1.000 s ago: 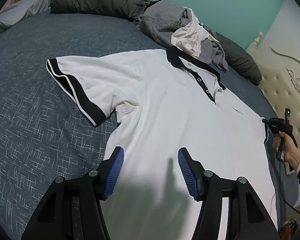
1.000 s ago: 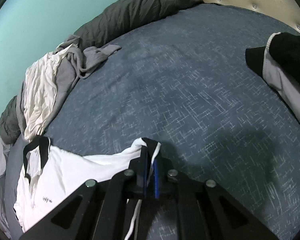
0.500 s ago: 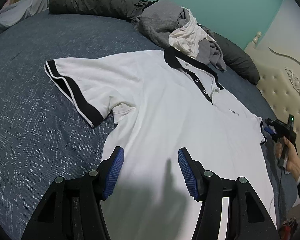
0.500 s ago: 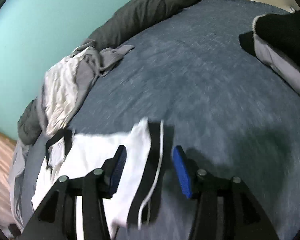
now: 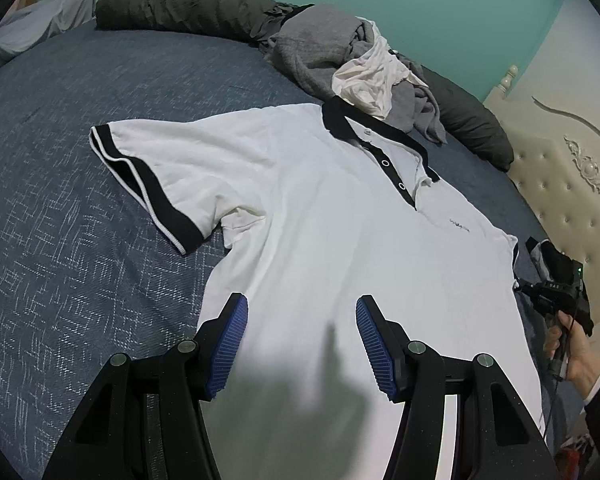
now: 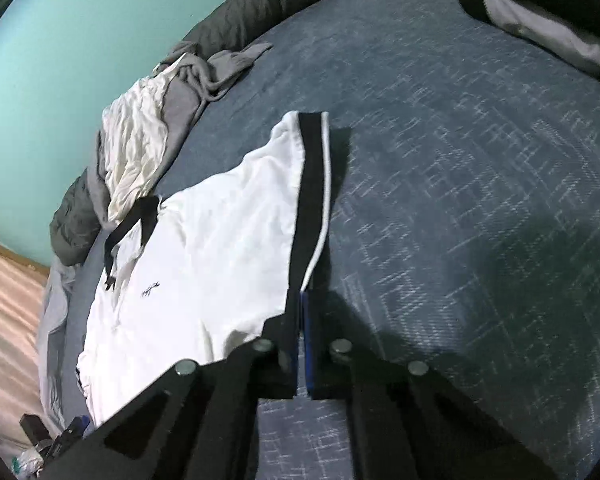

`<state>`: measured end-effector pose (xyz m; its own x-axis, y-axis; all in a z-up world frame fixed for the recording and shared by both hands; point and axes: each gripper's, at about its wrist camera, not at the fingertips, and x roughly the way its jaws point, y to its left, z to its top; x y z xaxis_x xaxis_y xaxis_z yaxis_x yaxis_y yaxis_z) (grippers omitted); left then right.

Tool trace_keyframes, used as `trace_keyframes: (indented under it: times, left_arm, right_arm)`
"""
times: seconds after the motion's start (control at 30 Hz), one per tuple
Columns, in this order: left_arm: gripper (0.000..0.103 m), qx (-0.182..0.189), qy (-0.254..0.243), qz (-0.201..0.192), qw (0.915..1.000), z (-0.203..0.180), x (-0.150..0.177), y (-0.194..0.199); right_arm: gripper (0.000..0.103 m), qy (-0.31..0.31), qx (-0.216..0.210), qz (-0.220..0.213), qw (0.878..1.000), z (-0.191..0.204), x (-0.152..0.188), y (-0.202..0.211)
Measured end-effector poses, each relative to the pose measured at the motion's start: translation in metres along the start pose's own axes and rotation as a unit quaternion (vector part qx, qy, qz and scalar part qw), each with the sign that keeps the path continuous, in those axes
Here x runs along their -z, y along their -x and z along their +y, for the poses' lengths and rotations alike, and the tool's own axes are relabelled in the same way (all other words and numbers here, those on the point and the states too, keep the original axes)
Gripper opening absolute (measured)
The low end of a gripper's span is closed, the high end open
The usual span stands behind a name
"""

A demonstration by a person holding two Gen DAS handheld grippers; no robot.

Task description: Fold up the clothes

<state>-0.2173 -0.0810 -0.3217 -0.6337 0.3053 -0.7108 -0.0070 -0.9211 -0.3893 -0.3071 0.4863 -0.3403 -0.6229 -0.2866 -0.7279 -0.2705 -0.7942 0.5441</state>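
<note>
A white polo shirt [image 5: 320, 216] lies spread across a blue-grey bed [image 5: 68, 216], teal wall [image 5: 420, 8] behind, a heap of clothes [image 5: 340, 60] at upper centre. The left gripper [image 5: 298, 340] hovers with fingers apart. The right gripper [image 6: 302, 328], open half a second ago, now pinches the sleeve cuff [image 6: 312, 200].
</note>
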Motion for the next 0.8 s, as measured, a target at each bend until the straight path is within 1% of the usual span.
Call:
trace_keyframes:
  times: [0.2,0.3,0.4,0.47,0.5,0.53,0.57,0.6,0.73,0.8]
  left_arm:
    - [0.061,0.002,0.002,-0.003,1.0,0.002,-0.002,0.0]
    - [0.061,0.002,0.006,-0.005,1.0,0.004,-0.003,0.002]
    - [0.061,0.002,0.009,-0.009,0.9999,0.007,-0.005,0.005]
    - [0.061,0.001,0.013,-0.011,0.9998,0.011,-0.006,0.007]
    - [0.061,0.001,0.016,-0.012,0.9998,0.014,-0.007,0.008]
    - [0.061,-0.002,0.02,-0.012,0.9997,0.017,-0.007,0.01]
    - [0.061,-0.004,0.024,-0.013,0.9996,0.021,-0.008,0.011]
    - [0.061,-0.006,0.027,-0.013,0.9995,0.025,-0.008,0.012]
    - [0.061,-0.008,0.058,-0.017,0.9982,0.046,-0.011,0.019]
    - [0.061,-0.016,0.073,-0.019,0.997,0.057,-0.012,0.02]
  right_arm:
    - [0.001,0.009,0.023,0.01,1.0,-0.002,0.005,-0.009]
    - [0.001,0.023,0.036,0.005,0.999,0.0,0.005,-0.011]
    - [0.003,0.02,0.045,0.0,0.999,0.005,0.002,-0.008]
    - [0.009,0.021,0.048,-0.02,0.998,0.011,0.002,0.005]
    - [0.019,0.024,0.048,-0.028,0.998,0.014,0.003,0.012]
    - [0.033,0.028,0.047,-0.037,0.998,0.016,0.006,0.02]
    - [0.038,0.032,0.044,-0.047,0.997,0.021,0.01,0.029]
    - [0.04,0.033,0.036,-0.054,0.997,0.024,0.015,0.038]
    - [0.04,0.025,-0.011,-0.076,0.997,0.035,0.042,0.065]
    - [0.042,0.009,-0.045,-0.071,0.996,0.037,0.057,0.072]
